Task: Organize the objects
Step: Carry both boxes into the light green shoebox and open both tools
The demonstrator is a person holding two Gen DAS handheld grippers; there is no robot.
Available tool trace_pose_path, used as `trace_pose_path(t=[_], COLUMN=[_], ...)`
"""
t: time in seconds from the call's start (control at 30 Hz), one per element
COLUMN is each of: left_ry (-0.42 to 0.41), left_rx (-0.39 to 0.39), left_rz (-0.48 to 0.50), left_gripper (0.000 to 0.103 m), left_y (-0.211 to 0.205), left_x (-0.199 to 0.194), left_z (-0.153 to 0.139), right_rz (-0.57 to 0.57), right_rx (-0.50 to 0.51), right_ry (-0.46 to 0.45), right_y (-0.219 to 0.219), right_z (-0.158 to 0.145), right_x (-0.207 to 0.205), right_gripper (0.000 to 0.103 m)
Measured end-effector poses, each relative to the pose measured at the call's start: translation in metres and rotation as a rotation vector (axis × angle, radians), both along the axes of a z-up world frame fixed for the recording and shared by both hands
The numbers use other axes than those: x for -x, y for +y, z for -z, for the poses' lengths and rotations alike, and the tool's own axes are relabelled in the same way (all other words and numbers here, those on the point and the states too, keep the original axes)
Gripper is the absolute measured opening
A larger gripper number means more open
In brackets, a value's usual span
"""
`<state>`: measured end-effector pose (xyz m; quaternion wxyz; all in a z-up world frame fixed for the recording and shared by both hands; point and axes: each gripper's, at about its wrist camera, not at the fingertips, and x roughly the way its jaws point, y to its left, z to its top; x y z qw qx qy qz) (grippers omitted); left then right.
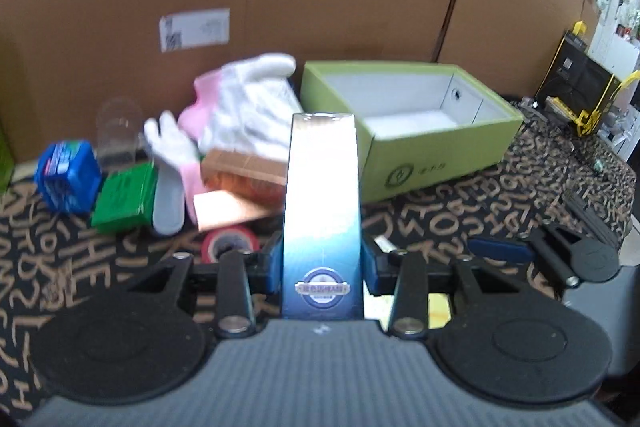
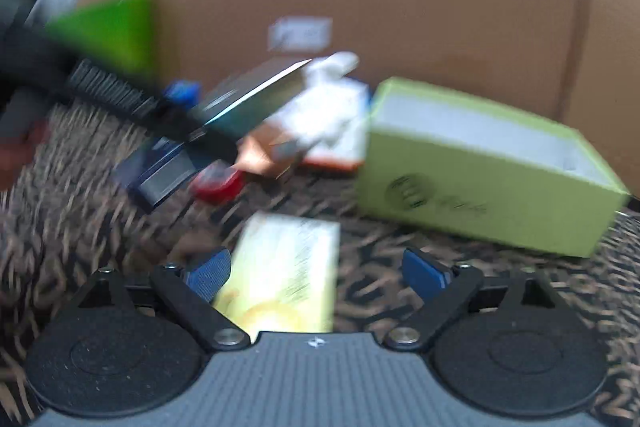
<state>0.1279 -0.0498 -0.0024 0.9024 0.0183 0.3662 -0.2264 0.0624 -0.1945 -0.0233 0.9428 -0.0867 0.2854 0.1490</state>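
We hold a tall blue-white carton [image 1: 320, 211] clamped in the left gripper [image 1: 322, 263]. Our right gripper [image 2: 316, 271] stands open around a yellow box [image 2: 284, 279] on the table [image 2: 400, 227], near the green open box [image 2: 480, 183].

Left gripper [image 1: 322, 259]: we see its blue pads pressed on both sides of a tall blue-and-white carton [image 1: 322, 211].
Behind carton: white gloves [image 1: 248, 107], copper box [image 1: 244, 175], red tape roll [image 1: 229, 242].
Right: open green box [image 1: 436, 163], interior white.
Surface: letter-patterned cloth [image 1: 460, 215].
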Motion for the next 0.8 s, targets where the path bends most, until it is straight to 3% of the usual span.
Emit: trace_pose_path(t=[0.07, 0.17, 0.23, 0.4, 0.63, 0.8], left_ry=[0.019, 0.028, 0.038, 0.032, -0.057, -0.046], left_rx=[-0.019, -0.030, -0.033, -0.021, 0.029, 0.108], left_rz=[-0.006, -0.027, -0.034, -0.009, 0.043, 0.027], left_gripper=[0.038, 0.038, 0.038, 0.038, 0.038, 0.038], left_y=[0.004, 0.014, 0.017, 0.012, -0.020, -0.060], left_x=[0.002, 0.004, 0.003, 0.006, -0.006, -0.051], left_z=[0.009, 0.014, 0.017, 0.012, -0.035, -0.063], right_rz=[-0.015, -0.006, -0.005, -0.004, 0.091, 0.194], right_rx=[0.010, 0.004, -0.035, -0.059, -0.097, -0.031], right_ry=[0.048, 0.095, 0.107, 0.101, -0.079, -0.138], right_y=[0.010, 0.013, 0.010, 0.001, -0.048, -0.076], right_z=[0.007, 0.013, 0.013, 0.004, -0.071, -0.106], right_x=[-0.009, -0.018, -0.020, -0.007, -0.014, -0.069], right_gripper=[0.094, 0.085, 0.070, 0.070, 0.071, 0.071])
